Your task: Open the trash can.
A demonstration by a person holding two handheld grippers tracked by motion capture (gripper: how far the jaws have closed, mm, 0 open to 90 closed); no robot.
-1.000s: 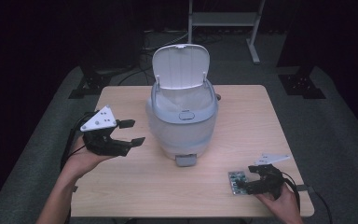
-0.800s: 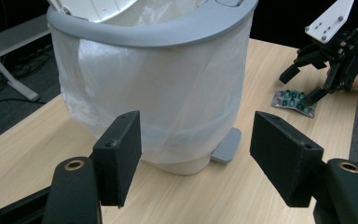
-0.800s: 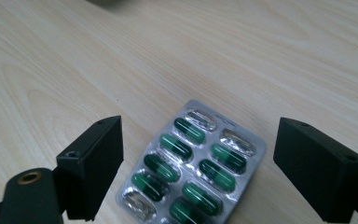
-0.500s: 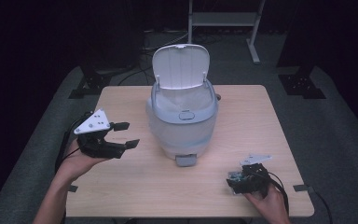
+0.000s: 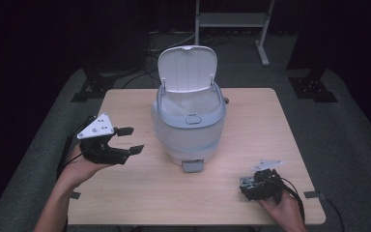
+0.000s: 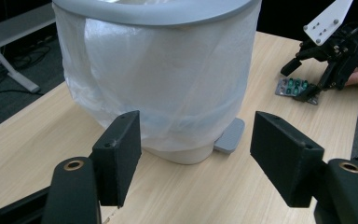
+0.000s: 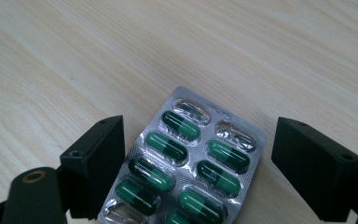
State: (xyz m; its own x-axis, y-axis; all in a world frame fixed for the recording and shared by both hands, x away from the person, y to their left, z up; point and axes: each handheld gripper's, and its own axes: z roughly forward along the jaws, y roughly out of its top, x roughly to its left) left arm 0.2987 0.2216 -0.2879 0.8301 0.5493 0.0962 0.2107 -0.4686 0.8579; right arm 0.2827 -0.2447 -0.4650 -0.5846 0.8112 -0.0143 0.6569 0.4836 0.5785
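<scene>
A silver blister pack (image 7: 192, 164) of green capsules lies flat on the wooden table (image 5: 149, 193), near its front right corner. My right gripper (image 7: 205, 161) is low over it, open, with one black jaw on each side of the pack and neither touching it. From above, the right gripper (image 5: 252, 185) covers most of the blister pack (image 5: 245, 182). My left gripper (image 5: 131, 140) is open and held above the table's left side, pointing at the bin. In the left gripper view the left gripper (image 6: 196, 158) holds nothing, and the right gripper (image 6: 310, 77) is seen over the blister pack (image 6: 292, 87).
A white pedal bin (image 5: 188, 130) stands in the middle of the table, lined with a translucent bag, its lid (image 5: 187, 67) raised. Its grey pedal (image 5: 192, 166) faces the front edge. A metal stand (image 5: 232, 21) is on the floor behind the table.
My right gripper has moved left and down, so its jaws now straddle the blister pack. The left gripper has hardly moved.
</scene>
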